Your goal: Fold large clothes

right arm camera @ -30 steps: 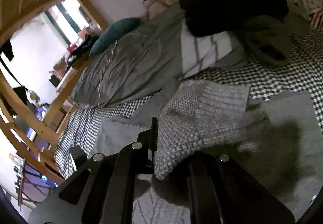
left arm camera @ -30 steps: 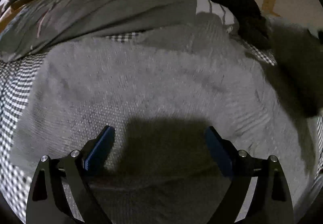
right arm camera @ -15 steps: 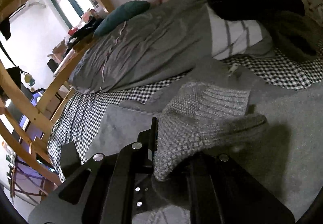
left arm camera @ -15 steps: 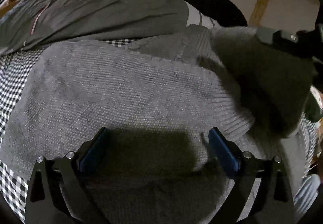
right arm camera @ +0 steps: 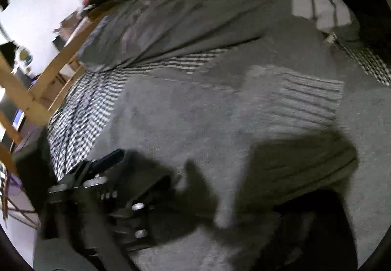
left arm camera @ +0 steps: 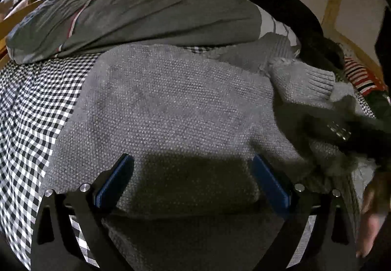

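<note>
A checked sheet [left arm camera: 31,100] covers the bed, with a rumpled grey duvet [left arm camera: 146,14] heaped along its far side. Spread over the sheet lies the grey knit sweater [left arm camera: 171,105], its body flat. The left gripper [left arm camera: 193,173] hovers above the near hem, fingers spread and empty. To the right, a sleeve [left arm camera: 303,83] lies folded onto the body, its ribbed cuff showing. The right gripper [left arm camera: 347,136] sits blurred beside it; I cannot tell whether it pinches cloth. Most of the folding seems left.
</note>
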Demonstrator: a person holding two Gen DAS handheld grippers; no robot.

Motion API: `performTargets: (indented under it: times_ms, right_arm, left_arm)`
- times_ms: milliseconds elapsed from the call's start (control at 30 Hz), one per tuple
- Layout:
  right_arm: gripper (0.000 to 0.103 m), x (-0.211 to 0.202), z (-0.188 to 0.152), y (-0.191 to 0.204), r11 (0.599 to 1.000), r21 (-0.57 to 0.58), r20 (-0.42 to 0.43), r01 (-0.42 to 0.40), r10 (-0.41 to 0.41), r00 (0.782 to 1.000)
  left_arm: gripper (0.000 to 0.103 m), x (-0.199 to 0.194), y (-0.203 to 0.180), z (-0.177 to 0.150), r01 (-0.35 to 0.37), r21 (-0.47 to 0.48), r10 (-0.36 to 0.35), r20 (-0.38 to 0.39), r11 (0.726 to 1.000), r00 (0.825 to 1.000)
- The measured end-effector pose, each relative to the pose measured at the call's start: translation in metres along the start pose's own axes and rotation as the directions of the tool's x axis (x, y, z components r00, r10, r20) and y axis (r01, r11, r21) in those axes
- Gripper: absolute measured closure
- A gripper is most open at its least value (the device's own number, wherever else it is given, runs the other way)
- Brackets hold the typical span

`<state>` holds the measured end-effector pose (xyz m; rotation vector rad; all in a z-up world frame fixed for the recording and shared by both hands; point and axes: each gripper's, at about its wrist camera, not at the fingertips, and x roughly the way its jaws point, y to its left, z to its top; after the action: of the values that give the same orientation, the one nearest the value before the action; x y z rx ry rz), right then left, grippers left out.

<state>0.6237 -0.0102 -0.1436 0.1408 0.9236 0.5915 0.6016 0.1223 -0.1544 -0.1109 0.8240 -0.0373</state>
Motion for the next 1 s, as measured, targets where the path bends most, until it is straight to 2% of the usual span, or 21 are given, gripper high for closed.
performTargets:
  times_ms: [100,167,267,367,433,467,533,633,733,767,867,1000]
  right_arm:
    - [0.005,-0.017,0.001,0.03,0.993,-0.121,0.034,0.0,0.005,0.999]
    - [0.005,-0.037,0.011,0.039,0.99,-0.143,0.078,0.004,0.007,0.997]
    - [0.003,-0.085,0.035,0.037,0.989,-0.131,0.158,-0.072,0.093,0.983]
    - [0.003,-0.122,0.055,0.004,0.998,-0.029,0.228,-0.053,0.058,0.972]
    - [0.003,-0.131,0.06,-0.031,0.994,0.075,0.218,-0.078,0.06,0.974]
    - [0.003,-0.131,0.058,-0.05,0.986,0.132,0.184,-0.1,0.074,0.98]
    - [0.003,-0.124,0.05,-0.06,0.985,0.147,0.11,-0.087,0.071,0.991]
    - [0.003,-0.107,0.037,-0.04,0.997,0.037,0.074,-0.065,0.062,0.995]
    - [0.003,-0.086,0.038,-0.003,0.981,-0.009,0.048,-0.193,0.193,0.98]
    - [0.003,-0.081,0.041,0.004,0.98,-0.008,0.041,-0.199,0.2,0.979]
    - [0.003,-0.059,0.061,0.035,0.991,-0.028,0.0,-0.128,0.128,0.992]
    - [0.003,-0.032,0.082,0.047,0.993,0.072,-0.071,-0.091,0.096,0.993]
  left_arm:
    - [0.007,0.001,0.001,-0.001,-0.004,0.001,0.004,0.008,1.0,1.0]
    - [0.007,-0.001,0.003,-0.004,0.006,-0.014,-0.006,0.017,1.0,1.0]
    - [0.007,0.001,0.0,-0.004,-0.004,-0.008,0.004,0.006,1.0,1.0]
    - [0.007,0.001,-0.004,-0.004,-0.028,0.013,0.028,0.006,1.0,1.0]
    - [0.007,0.001,-0.007,-0.003,-0.043,0.029,0.043,0.007,0.999,0.999]
    - [0.007,0.002,-0.009,-0.003,-0.053,0.038,0.053,0.002,0.998,0.999]
    - [0.007,0.005,-0.011,-0.003,-0.07,0.049,0.071,-0.005,0.996,0.997]
    - [0.007,0.003,-0.008,-0.002,-0.067,0.025,0.067,0.004,0.997,0.998]
    - [0.007,-0.007,0.004,-0.002,-0.045,-0.049,0.047,0.039,0.998,0.998]
    - [0.007,-0.01,0.009,-0.002,-0.036,-0.075,0.04,0.047,0.997,0.998]
    - [0.007,-0.015,0.024,-0.003,-0.028,-0.133,0.034,0.042,0.991,0.999]
    - [0.007,-0.014,0.024,-0.005,-0.035,-0.127,0.041,0.042,0.991,0.998]
